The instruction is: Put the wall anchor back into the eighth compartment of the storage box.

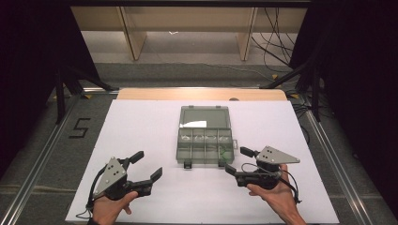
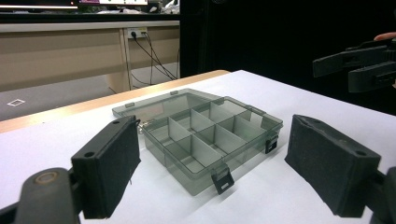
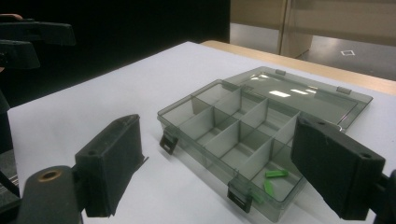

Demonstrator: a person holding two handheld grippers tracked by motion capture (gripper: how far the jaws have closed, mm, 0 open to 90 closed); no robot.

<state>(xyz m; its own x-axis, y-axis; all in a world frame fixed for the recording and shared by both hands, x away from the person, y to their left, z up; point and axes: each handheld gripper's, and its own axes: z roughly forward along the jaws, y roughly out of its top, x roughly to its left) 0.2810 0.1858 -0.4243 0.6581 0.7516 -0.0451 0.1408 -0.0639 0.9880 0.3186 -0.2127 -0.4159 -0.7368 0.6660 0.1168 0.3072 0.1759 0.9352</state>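
Observation:
A grey see-through compartment box [image 1: 205, 139] lies open at the middle of the white table, its lid [image 1: 205, 117] folded back flat. Two small green pieces [image 3: 273, 179] lie in one near corner compartment; the same pieces [image 1: 226, 154] sit at the box's front right. My left gripper [image 1: 146, 165] is open, held at the front left and angled toward the box [image 2: 210, 135]. My right gripper [image 1: 238, 161] is open, close to the box's front right corner. Nothing sits between either pair of jaws.
The white sheet [image 1: 141, 122] covers the table, with a wooden strip [image 1: 202, 94] along its far edge. Two black latches [image 1: 187, 164] hang from the box's front wall. Stand legs and cables [image 1: 277, 51] lie on the floor beyond.

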